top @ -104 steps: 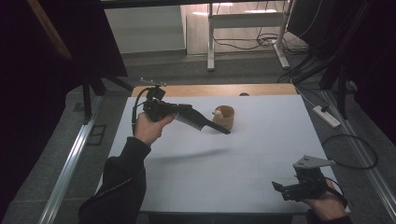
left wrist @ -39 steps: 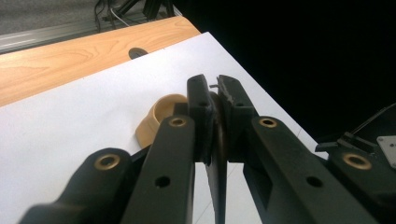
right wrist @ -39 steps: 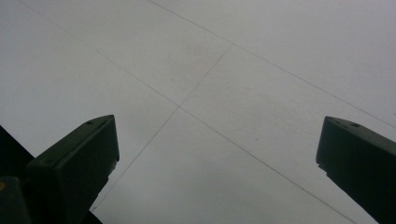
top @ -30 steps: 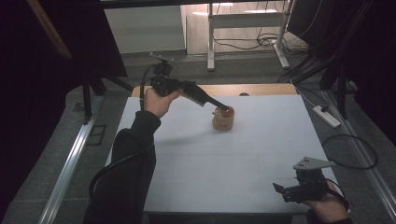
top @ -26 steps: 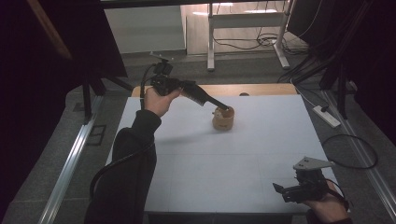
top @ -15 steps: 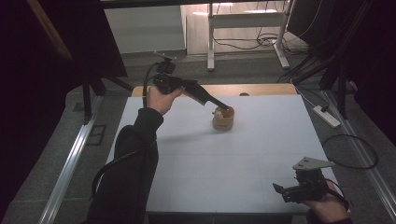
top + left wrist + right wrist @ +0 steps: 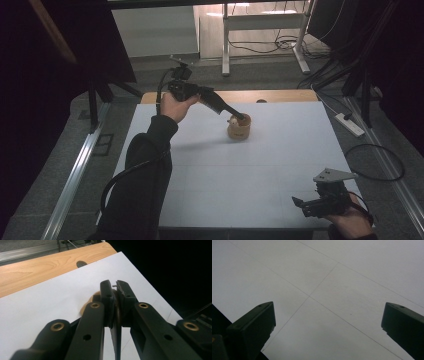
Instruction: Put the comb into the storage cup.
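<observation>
The right gripper [image 7: 328, 327] looks down on a pale grey desk [image 7: 352, 270], its two black fingers well apart with bare surface between them. One finger [image 7: 253, 325] rises from about eight o'clock, its blunt squared tip tilted toward the middle; the other pokes in at about four o'clock. Thin lines cross the desk: one runs from eleven o'clock down toward four, another from one o'clock toward seven, and they meet just above the centre. A dark wedge sits at the eight o'clock edge.
</observation>
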### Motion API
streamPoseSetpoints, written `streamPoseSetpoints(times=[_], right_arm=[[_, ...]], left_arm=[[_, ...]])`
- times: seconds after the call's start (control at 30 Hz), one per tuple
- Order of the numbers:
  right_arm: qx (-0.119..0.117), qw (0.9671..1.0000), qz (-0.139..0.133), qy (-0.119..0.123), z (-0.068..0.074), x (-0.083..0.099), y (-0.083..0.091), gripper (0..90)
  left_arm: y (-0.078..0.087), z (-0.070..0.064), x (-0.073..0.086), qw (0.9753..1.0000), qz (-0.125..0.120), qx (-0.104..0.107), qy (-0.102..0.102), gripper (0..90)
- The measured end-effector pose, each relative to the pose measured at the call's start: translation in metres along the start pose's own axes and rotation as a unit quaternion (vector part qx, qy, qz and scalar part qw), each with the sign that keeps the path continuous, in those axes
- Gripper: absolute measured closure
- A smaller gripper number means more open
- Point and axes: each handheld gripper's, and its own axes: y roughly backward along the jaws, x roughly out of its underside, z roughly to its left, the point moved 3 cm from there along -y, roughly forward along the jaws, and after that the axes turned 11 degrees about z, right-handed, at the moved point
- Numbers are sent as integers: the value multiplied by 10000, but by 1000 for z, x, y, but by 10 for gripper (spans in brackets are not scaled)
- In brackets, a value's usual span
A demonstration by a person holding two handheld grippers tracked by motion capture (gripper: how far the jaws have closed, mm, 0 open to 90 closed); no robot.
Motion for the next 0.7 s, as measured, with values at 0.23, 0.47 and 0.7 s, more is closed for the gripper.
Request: streamPoseSetpoints(times=[0.23,0.47,0.7], right_arm=[[-4,10000,5,10,0,0,0,0],[-13,10000,12,23,0,0,0,0],[-24,10000,6,39,0,0,0,0]], left_arm=[[-6,2,-2,10000,36,-27,-1,834],[-17,3,-3,9999,128,-79,-21,834],[-26,3,-2,9997,198,-113,-23,835]])
